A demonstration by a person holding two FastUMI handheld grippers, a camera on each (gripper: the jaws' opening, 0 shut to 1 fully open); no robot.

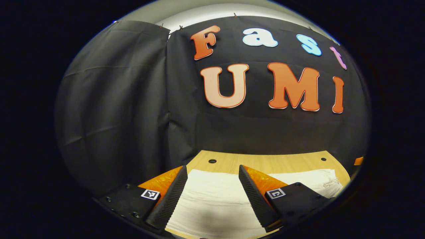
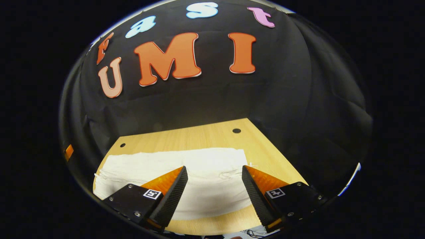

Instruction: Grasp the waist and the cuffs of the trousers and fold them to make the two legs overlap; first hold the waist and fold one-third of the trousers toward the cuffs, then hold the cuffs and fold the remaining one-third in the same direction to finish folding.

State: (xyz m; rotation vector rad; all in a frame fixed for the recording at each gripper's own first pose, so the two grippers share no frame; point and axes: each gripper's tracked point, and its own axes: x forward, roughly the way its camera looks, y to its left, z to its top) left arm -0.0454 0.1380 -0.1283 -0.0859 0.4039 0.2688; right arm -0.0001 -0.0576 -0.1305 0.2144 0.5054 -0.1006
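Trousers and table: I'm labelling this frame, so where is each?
trousers (image 2: 199, 166), right gripper view, middle of the white cloth.
table (image 2: 206, 136), right gripper view, bare wood behind the cloth.

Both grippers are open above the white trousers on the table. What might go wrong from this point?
1. The trousers look thick and layered, so the right gripper might pinch only the top layer.
2. The near edge lies close to the table front; a drag might pull cloth off.
3. The left gripper hovers mid-cloth and might bunch it.
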